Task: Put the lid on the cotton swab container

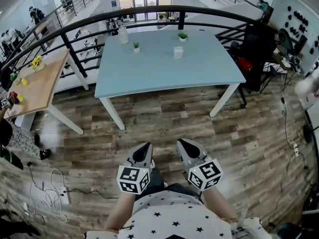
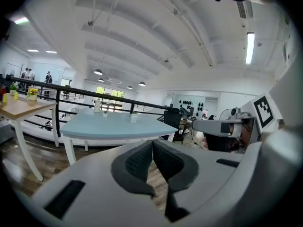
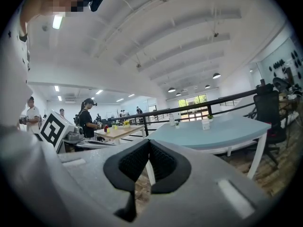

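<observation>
A small white container stands on the light blue table, far ahead of me; I cannot make out a separate lid. The same container shows tiny in the right gripper view. Both grippers hang close to my body over the wooden floor, well short of the table. My left gripper is shut with nothing in it, its pads meeting at the tips. My right gripper is shut and empty too, pads pressed together.
On the table also stand a clear bottle and two small potted plants. A wooden table stands at the left, a black railing runs behind, and a black chair is at the right. Cables lie on the floor.
</observation>
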`<action>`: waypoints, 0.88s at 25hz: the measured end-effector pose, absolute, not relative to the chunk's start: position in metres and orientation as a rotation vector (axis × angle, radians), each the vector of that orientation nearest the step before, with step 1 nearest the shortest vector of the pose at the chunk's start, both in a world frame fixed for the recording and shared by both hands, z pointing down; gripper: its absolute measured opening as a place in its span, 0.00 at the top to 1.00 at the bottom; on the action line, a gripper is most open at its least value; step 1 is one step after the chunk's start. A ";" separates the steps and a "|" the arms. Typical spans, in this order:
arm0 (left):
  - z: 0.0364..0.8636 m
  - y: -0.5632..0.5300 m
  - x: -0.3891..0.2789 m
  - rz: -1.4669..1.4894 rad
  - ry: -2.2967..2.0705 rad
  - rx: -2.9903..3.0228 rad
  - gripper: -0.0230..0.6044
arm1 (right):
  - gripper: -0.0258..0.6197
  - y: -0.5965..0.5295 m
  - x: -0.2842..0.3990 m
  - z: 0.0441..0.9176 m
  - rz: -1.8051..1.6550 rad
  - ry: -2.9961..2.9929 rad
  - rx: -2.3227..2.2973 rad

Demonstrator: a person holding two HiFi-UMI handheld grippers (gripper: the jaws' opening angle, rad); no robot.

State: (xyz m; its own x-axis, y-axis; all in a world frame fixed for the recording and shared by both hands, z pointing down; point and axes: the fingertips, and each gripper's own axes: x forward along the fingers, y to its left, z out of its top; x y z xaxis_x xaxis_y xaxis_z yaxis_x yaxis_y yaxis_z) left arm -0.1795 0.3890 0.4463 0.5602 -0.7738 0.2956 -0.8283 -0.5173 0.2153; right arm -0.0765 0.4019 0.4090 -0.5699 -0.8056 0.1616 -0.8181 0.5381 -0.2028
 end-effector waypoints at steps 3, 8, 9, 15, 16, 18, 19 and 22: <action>0.451 0.384 -0.176 0.242 -1.299 2.467 0.95 | 0.95 0.397 -0.073 0.415 0.410 -2.696 1.437; 0.455 0.365 -0.167 0.250 -1.273 2.477 0.95 | 0.94 0.382 -0.066 0.422 0.418 -2.683 1.441; 0.456 0.360 -0.166 0.251 -1.267 2.481 0.95 | 0.94 0.377 -0.065 0.423 0.422 -2.684 1.440; 0.458 0.317 -0.160 0.253 -1.243 2.503 0.95 | 0.93 0.337 -0.062 0.427 0.450 -2.688 1.446; 0.458 0.308 -0.160 0.256 -1.242 2.506 0.95 | 0.92 0.329 -0.061 0.428 0.452 -2.688 1.449; 0.459 0.289 -0.158 0.262 -1.237 2.511 0.95 | 0.92 0.311 -0.059 0.428 0.455 -2.686 1.454; 0.459 0.280 -0.158 0.267 -1.232 2.512 0.95 | 0.92 0.302 -0.059 0.428 0.458 -2.685 1.456; 0.461 0.250 -0.155 0.284 -1.209 2.517 0.90 | 0.91 0.273 -0.056 0.429 0.476 -2.682 1.459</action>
